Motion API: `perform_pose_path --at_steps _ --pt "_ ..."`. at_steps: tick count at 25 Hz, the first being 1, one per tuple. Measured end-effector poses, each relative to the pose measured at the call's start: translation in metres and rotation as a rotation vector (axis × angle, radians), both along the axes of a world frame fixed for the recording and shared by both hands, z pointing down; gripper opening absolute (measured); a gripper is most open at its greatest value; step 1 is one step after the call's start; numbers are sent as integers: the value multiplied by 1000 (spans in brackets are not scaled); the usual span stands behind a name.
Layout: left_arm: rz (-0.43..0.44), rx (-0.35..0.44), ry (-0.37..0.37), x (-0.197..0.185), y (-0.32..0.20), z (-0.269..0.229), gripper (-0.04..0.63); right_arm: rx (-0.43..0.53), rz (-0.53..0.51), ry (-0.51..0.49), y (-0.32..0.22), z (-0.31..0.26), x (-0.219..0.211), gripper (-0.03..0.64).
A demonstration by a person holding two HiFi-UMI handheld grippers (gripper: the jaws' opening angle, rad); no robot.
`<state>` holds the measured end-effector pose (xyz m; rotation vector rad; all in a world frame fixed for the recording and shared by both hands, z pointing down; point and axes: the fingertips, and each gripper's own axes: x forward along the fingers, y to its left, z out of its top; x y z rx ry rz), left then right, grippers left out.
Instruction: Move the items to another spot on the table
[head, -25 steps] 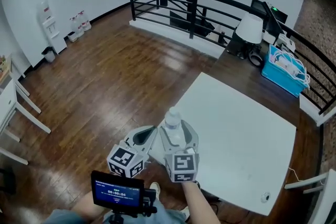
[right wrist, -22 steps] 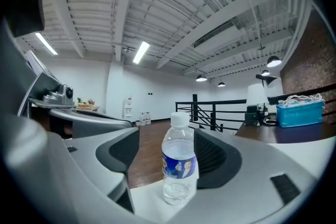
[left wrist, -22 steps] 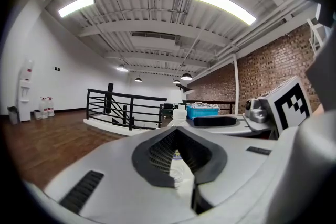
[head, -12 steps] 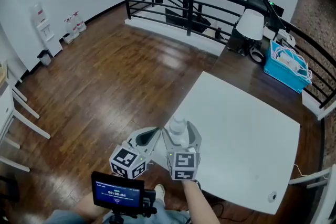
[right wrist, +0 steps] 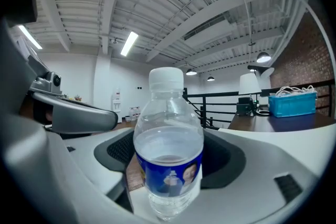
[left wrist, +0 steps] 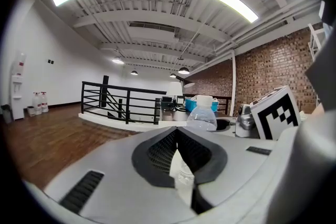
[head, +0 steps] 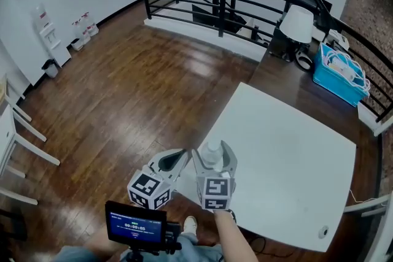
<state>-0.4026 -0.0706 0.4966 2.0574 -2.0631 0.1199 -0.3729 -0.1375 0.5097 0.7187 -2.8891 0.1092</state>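
my right gripper [head: 213, 151] has just been opening its jaws; they stand wide around the water bottle [right wrist: 168, 157], not pressing it. the bottle is upright at the near corner of the white table [head: 288, 156]. my left gripper [left wrist: 177, 136] hangs just beside, jaws together, empty.

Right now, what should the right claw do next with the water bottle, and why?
Probably draw the right claw straight back, away from the water bottle. Its jaws have just been opening and stand wide, with the bottle upright between them, seemingly resting on the white table near its corner. Backing out straight should avoid tipping it.
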Motion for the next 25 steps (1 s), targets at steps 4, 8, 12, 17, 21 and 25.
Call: perform_pose_path --at_steps 4,8,12,17,21,25 --pt "10 -21 18 0 -6 -2 12 27 4 0 -3 0 -1 301" --pt "13 -14 15 -5 -8 1 12 36 2 5 -3 -2 -4 293" --pt "9 -4 13 -9 -9 3 12 32 5 12 -5 -2 -5 290" --pt "13 10 -1 -12 -8 4 12 20 11 7 -1 -5 -3 288" --pt "18 13 -4 -7 -8 0 12 33 11 -8 1 -18 1 289" --pt "29 29 -9 1 -12 -9 12 50 11 -11 -1 -35 9 290"
